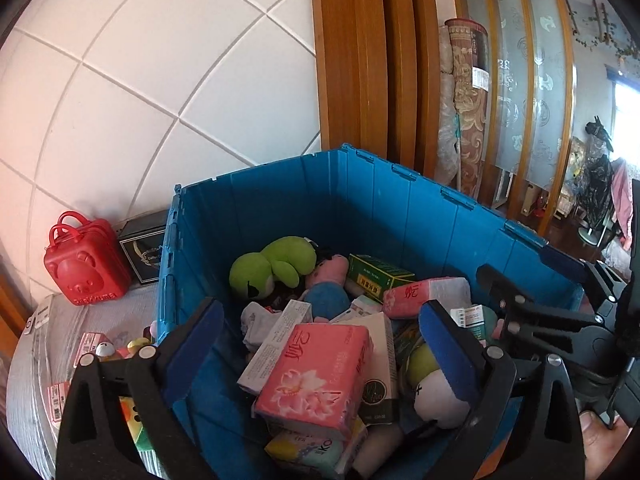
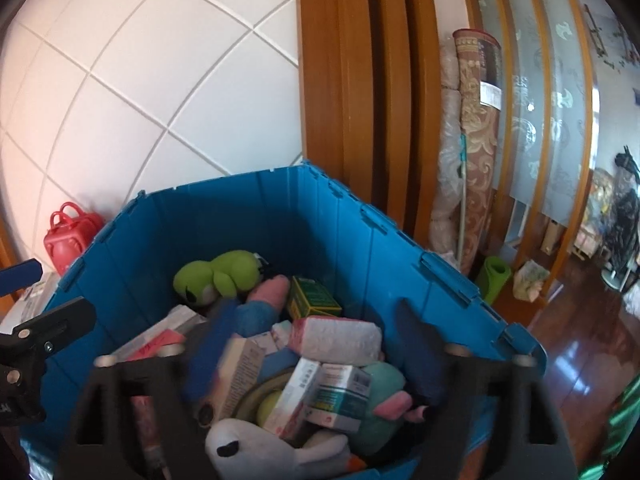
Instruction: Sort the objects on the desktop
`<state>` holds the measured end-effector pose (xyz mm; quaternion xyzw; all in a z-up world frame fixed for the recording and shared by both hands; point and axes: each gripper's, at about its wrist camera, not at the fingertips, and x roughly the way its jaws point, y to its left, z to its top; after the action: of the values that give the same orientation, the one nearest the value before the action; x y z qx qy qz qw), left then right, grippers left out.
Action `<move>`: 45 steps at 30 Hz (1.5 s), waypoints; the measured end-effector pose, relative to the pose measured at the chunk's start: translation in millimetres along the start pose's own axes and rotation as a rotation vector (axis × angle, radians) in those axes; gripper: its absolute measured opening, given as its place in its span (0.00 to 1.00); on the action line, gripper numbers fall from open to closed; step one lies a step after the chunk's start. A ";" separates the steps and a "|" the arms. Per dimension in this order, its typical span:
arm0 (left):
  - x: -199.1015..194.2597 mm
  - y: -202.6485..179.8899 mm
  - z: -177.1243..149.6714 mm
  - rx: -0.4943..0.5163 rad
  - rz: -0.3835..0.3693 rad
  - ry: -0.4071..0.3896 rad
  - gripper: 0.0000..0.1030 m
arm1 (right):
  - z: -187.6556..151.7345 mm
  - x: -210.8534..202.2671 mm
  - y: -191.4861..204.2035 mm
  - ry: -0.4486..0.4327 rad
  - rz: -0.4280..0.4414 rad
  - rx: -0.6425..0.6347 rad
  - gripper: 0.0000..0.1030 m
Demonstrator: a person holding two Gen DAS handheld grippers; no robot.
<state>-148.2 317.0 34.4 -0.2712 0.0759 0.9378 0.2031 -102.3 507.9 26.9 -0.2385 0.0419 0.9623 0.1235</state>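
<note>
Black grippers (image 1: 320,344), blue pads (image 1: 448,348)

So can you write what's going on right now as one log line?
left gripper: open, holding nothing | right gripper: open, holding nothing | both over blue bin | bin: toys, boxes, pink tissue pack

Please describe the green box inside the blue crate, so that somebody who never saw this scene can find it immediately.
Find the big blue crate standing against the white tiled wall. Look at the far end of its pile, beside the lime-green plush frog and the pink-and-blue plush toy. The green box is the only dark green carton with a yellow label; the packs around it are pink or white.
</note>
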 end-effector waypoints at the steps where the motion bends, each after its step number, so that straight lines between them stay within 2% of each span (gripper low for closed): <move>1: -2.6 1.6 0.0 -0.005 -0.002 -0.005 0.97 | 0.0 -1.9 0.8 -0.005 -0.004 -0.003 0.97; 2: -6.0 2.7 0.7 -0.012 -0.004 -0.016 0.97 | 0.0 -4.3 2.4 -0.012 -0.011 -0.008 1.00; 8: -29.1 18.5 -3.7 -0.043 0.011 -0.075 0.97 | 3.6 -24.1 16.3 -0.043 -0.018 -0.024 1.00; 12: -57.7 38.4 -10.0 -0.086 0.014 -0.164 0.98 | 1.8 -45.9 33.2 -0.057 0.003 -0.022 1.00; 14: -66.0 48.0 -15.2 -0.092 0.043 -0.189 1.00 | -0.5 -60.3 44.7 -0.068 0.006 -0.022 1.00; 17: -71.8 66.2 -23.6 -0.122 0.053 -0.149 1.00 | -5.9 -81.5 66.1 -0.082 -0.003 -0.027 1.00; 19: -86.8 82.9 -34.1 -0.147 0.039 -0.165 1.00 | -10.7 -96.2 80.9 -0.089 -0.006 -0.029 1.00; 22: -109.3 102.9 -48.2 -0.120 0.052 -0.202 1.00 | -18.5 -116.9 106.7 -0.095 -0.013 -0.033 1.00; 25: -122.9 120.3 -59.1 -0.091 0.046 -0.175 1.00 | -27.1 -133.6 134.4 -0.086 -0.004 -0.045 1.00; 30: -140.7 140.6 -78.5 -0.074 0.054 -0.148 1.00 | -44.8 -154.7 168.0 -0.055 -0.049 -0.055 1.00; 36: -157.9 155.0 -99.3 -0.081 0.109 -0.120 1.00 | -62.1 -174.5 186.5 -0.027 -0.078 -0.063 1.00; 45: -176.6 162.8 -118.6 -0.071 0.127 -0.103 1.00 | -79.4 -191.6 197.0 0.001 -0.080 -0.058 1.00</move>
<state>-24.2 79.6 35.1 -0.2242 0.0493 0.9636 0.1369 46.5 264.9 51.0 -0.2439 0.0044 0.9574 0.1547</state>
